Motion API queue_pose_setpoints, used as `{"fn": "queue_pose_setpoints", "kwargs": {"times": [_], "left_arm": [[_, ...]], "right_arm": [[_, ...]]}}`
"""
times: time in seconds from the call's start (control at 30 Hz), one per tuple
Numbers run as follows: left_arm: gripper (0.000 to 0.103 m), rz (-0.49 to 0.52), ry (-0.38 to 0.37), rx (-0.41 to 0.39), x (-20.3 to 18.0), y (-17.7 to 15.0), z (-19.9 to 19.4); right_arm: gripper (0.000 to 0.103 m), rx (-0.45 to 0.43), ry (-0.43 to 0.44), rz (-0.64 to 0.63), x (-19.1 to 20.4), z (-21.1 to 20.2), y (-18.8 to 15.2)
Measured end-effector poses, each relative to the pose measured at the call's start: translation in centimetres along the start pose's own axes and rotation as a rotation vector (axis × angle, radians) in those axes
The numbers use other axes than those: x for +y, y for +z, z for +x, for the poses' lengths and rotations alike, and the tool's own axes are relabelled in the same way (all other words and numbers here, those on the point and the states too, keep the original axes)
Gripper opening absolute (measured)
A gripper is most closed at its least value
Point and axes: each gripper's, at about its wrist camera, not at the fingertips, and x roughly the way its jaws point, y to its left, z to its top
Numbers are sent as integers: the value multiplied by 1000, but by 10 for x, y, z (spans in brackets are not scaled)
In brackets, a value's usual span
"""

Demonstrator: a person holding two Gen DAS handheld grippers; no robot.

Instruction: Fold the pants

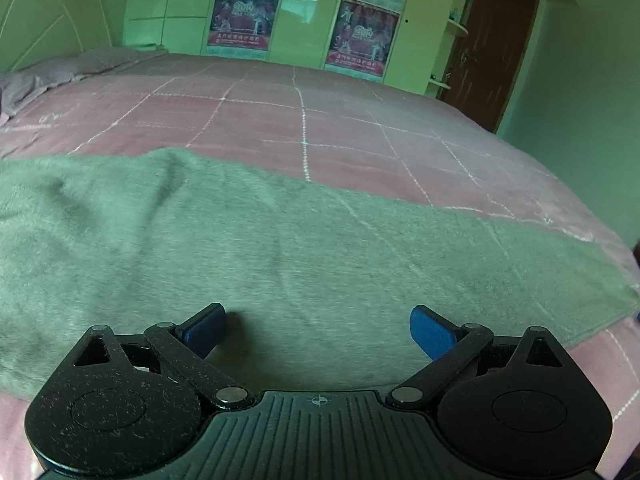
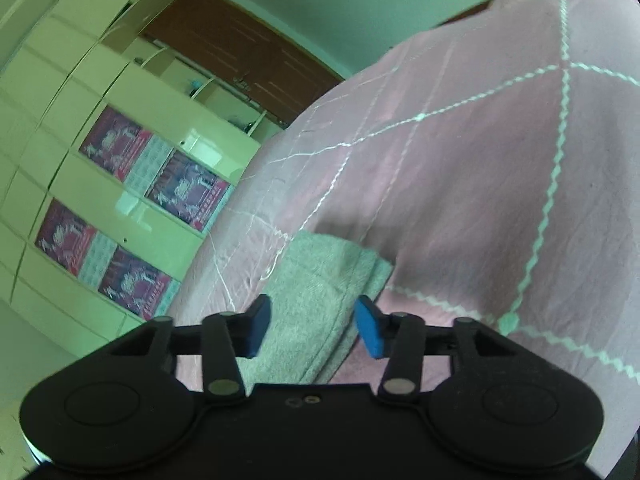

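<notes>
1. Left wrist view: the left hand-held gripper [image 1: 318,330] has its blue pads [image 1: 430,330] spread wide with nothing between them, hovering just above the grey-green pants [image 1: 240,240].
2. The pants lie flat across the near part of the bed [image 1: 320,120], reaching from the left edge of the view to the near right, where the cloth ends beside the bed's edge.
3. Beyond the pants, the bed's pink cover with a white stitched grid runs to the far side; a rumpled pale blanket [image 1: 60,72] lies at the far left.
4. Far behind stand pale cabinets [image 1: 168,8] with posters [image 1: 244,12] on them, and a dark brown door [image 1: 492,48] at the far right.
5. Right wrist view: the right hand-held gripper [image 2: 314,330] has its blue pads [image 2: 370,330] partly spread; a seamed end of the pants [image 2: 316,280] lies between and beyond them, and the pads do not press on it.
6. That end rests on the pink bed [image 2: 480,160], which fills the right of this tilted view, with the cabinets [image 2: 60,80] to the left.
</notes>
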Motion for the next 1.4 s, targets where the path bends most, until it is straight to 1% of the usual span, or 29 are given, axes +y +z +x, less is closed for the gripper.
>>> {"fn": "queue_pose_setpoints", "kwargs": {"times": [0.07,0.13,0.17,0.23,0.3,0.33,0.4,0.53,0.6,0.67,0.73,0.77,0.8,0.83,0.87,0.9,0.93,0.97,1.0,1.03,1.07,1.1,1.17,1.2,1.23,1.27,1.33,1.4], "left_arm": [[97,71,-69,-8,-35,-2,1],[97,126,-96,-7,-67,-2,-1],[97,148,-105,-8,-81,-2,-2],[97,177,-108,24,-104,-4,1],[98,195,-90,35,-119,-7,3],[99,204,-69,41,-122,-9,5],[102,217,-60,45,-124,-14,6],[103,199,-52,56,-123,-11,7],[103,200,-35,83,-127,-13,17],[103,215,-17,91,-130,-13,25],[103,179,-15,86,-128,-10,23],[103,134,-17,63,-125,-8,15],[103,109,-13,40,-124,-6,9],[103,105,9,38,-124,-7,9],[103,112,16,67,-125,-9,15],[103,146,27,75,-128,-12,20],[103,184,33,64,-131,-16,22],[103,203,37,56,-132,-18,24],[103,209,38,49,-132,-20,25],[103,213,40,45,-132,-21,25],[103,217,43,43,-132,-21,25],[103,219,44,41,-132,-21,26],[103,205,26,42,-128,-19,25],[103,169,-6,37,-122,-15,20],[103,138,-50,15,-111,-10,10],[103,132,-65,-22,-98,-9,-3],[103,115,-61,-111,-59,-9,-34],[103,69,-76,-170,-4,-10,-65]], "right_arm": [[34,23,-14,29,-8,6,5],[34,37,9,41,-12,9,8],[34,46,18,48,-14,10,8],[34,51,21,49,-15,11,6],[35,59,31,64,-20,13,4],[35,62,36,70,-23,14,4],[33,64,52,80,-26,16,4],[33,57,79,113,-32,17,6],[32,72,69,116,-33,22,7],[30,86,51,106,-31,27,8],[29,102,33,93,-28,31,10],[30,106,25,95,-26,30,10],[32,103,37,95,-26,29,11],[32,103,40,87,-25,28,11],[32,107,34,81,-25,28,10],[32,112,30,78,-25,29,9],[32,119,27,67,-24,30,9],[28,125,20,49,-23,31,9],[20,134,4,23,-21,32,10],[5,140,-17,-3,-19,34,10],[4,140,-13,0,-20,35,9],[4,133,-10,8,-19,35,8],[2,110,-18,-22,-8,30,5],[2,88,-14,-38,1,25,4],[1,66,11,-56,12,19,3],[1,51,48,-91,28,13,0],[1,50,101,-197,67,4,-10],[2,68,175,-315,113,-2,-28]]}}
